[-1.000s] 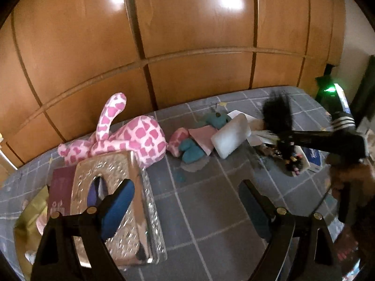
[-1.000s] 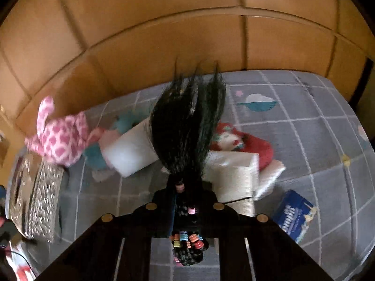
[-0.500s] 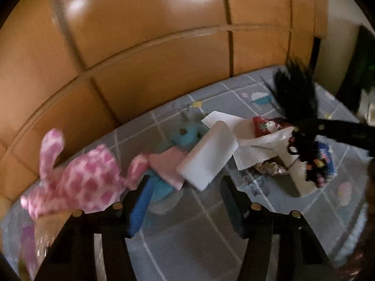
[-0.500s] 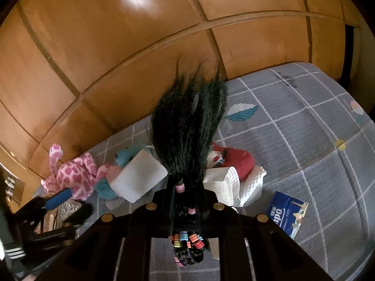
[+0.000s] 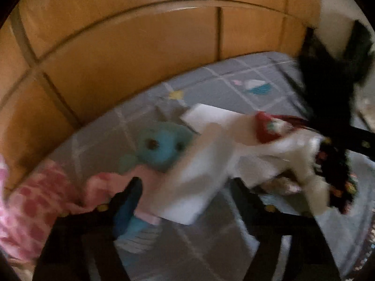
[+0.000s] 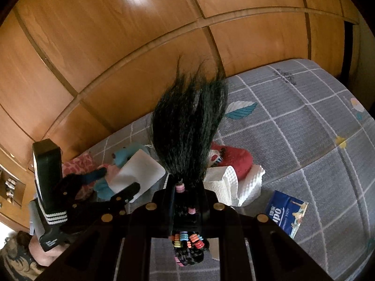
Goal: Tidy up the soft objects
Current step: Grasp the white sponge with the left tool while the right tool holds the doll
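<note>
My left gripper [image 5: 185, 185] reaches down into a pile of soft things on the bed, and its jaws are opening. A white foam block [image 5: 194, 164] lies between its fingers, which do not press on it. Its blue-padded finger [image 5: 129, 201] rests over a pink cloth [image 5: 143, 173] beside a teal plush [image 5: 161, 147]. A pink spotted plush [image 5: 30, 199] lies to the left. In the right wrist view the left gripper [image 6: 119, 178] straddles the block [image 6: 140, 171]. My right gripper [image 6: 187, 187] is shut on a black hair tuft [image 6: 187, 128] with coloured beads, held above the pile.
A red plush [image 6: 234, 159] and white waffle towels [image 6: 248, 182] lie right of the block. A blue tissue pack [image 6: 286, 210] sits further right. The grey checked bed sheet [image 6: 304, 128] runs up to a wooden wardrobe [image 6: 140, 35].
My left gripper has swung right from the silver box and down to the white block, its jaws narrowing, then widening a little. The right gripper still holds the hair tuft, its view rolled slightly.
</note>
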